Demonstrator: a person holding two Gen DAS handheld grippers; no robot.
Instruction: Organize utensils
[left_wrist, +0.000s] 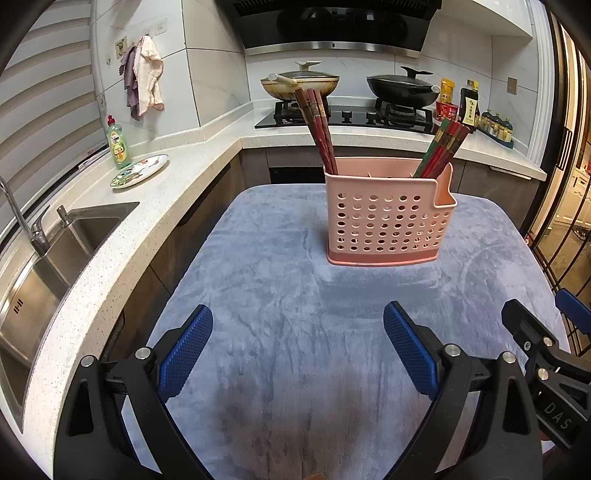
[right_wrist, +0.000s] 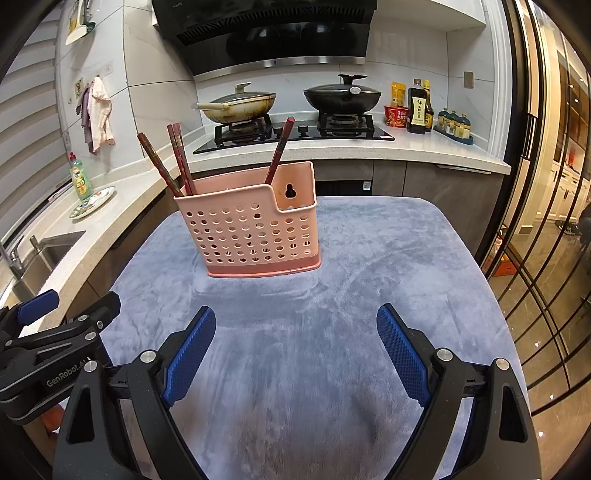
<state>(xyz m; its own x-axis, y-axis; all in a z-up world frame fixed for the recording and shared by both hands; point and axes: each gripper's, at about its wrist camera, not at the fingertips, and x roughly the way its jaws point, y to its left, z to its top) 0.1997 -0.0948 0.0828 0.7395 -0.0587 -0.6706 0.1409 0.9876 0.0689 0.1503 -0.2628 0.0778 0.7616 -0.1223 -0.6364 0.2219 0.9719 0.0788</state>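
A pink perforated utensil holder (left_wrist: 388, 218) (right_wrist: 255, 232) stands upright on a grey-blue cloth (left_wrist: 295, 314) (right_wrist: 314, 332) that covers the table. Several red chopsticks lean out of its left end (left_wrist: 319, 129) (right_wrist: 177, 162) and several more out of its right end (left_wrist: 441, 147) (right_wrist: 279, 151). My left gripper (left_wrist: 298, 325) hovers over the cloth well short of the holder, jaws wide apart with nothing between the blue pads. My right gripper (right_wrist: 296, 325) stands the same way beside it, open and empty. Each gripper's edge shows in the other's view.
A white speckled counter (left_wrist: 122, 236) with a steel sink (left_wrist: 44, 266) runs along the left. On it stand a green soap bottle (left_wrist: 119, 144) and a painted plate (left_wrist: 140, 170). Behind the table is a hob with two pans (right_wrist: 291, 99). Glass doors (right_wrist: 546, 258) line the right.
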